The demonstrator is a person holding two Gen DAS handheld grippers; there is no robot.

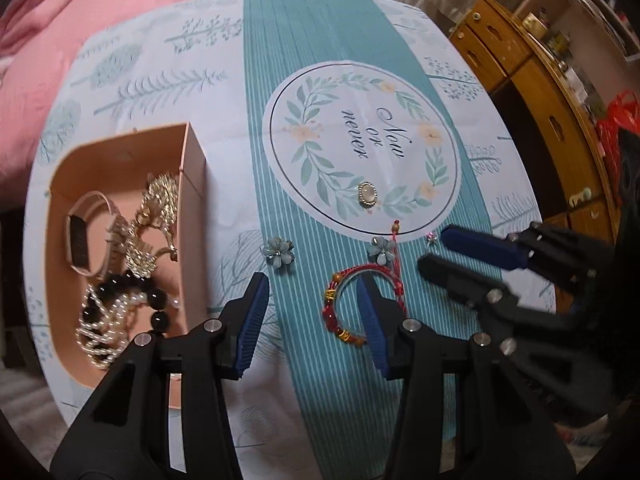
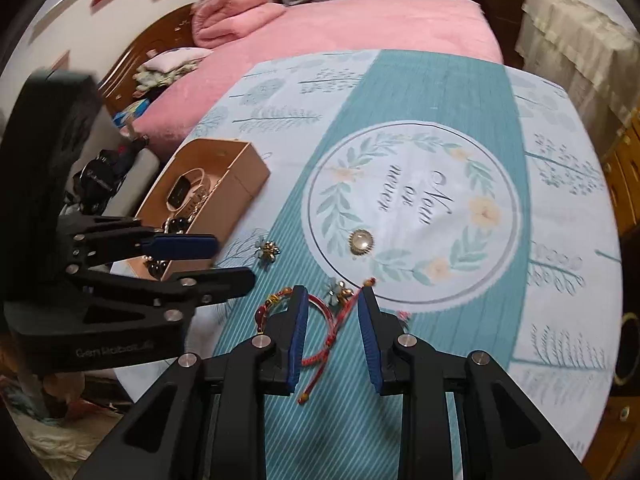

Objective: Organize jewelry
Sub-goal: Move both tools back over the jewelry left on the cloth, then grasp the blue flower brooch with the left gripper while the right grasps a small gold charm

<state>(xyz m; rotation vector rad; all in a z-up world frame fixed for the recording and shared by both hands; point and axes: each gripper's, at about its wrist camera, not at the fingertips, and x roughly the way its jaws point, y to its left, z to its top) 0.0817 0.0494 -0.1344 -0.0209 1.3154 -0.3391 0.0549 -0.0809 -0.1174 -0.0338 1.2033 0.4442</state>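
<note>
A red beaded bracelet point(image 1: 340, 304) lies on the teal stripe of the tablecloth, its cord between my right gripper's open fingers point(image 2: 332, 336). My left gripper point(image 1: 312, 308) is open and empty, its right finger over the bracelet's ring. A pink box point(image 1: 192, 184) on the left holds a watch point(image 1: 86, 236), gold pieces and a pearl-and-black bead string point(image 1: 120, 312). Two blue flower earrings point(image 1: 280, 254) point(image 1: 382, 250) and an oval brooch point(image 1: 366, 196) lie loose on the cloth. The box point(image 2: 240, 184) and brooch point(image 2: 362, 242) also show in the right wrist view.
The round table point(image 1: 160, 80) stands against a pink bed point(image 2: 360, 24). Wooden drawers point(image 1: 532, 92) stand at the right. A tiny pink stud point(image 1: 431, 237) lies near the right gripper point(image 1: 452, 252), which is seen from the left wrist.
</note>
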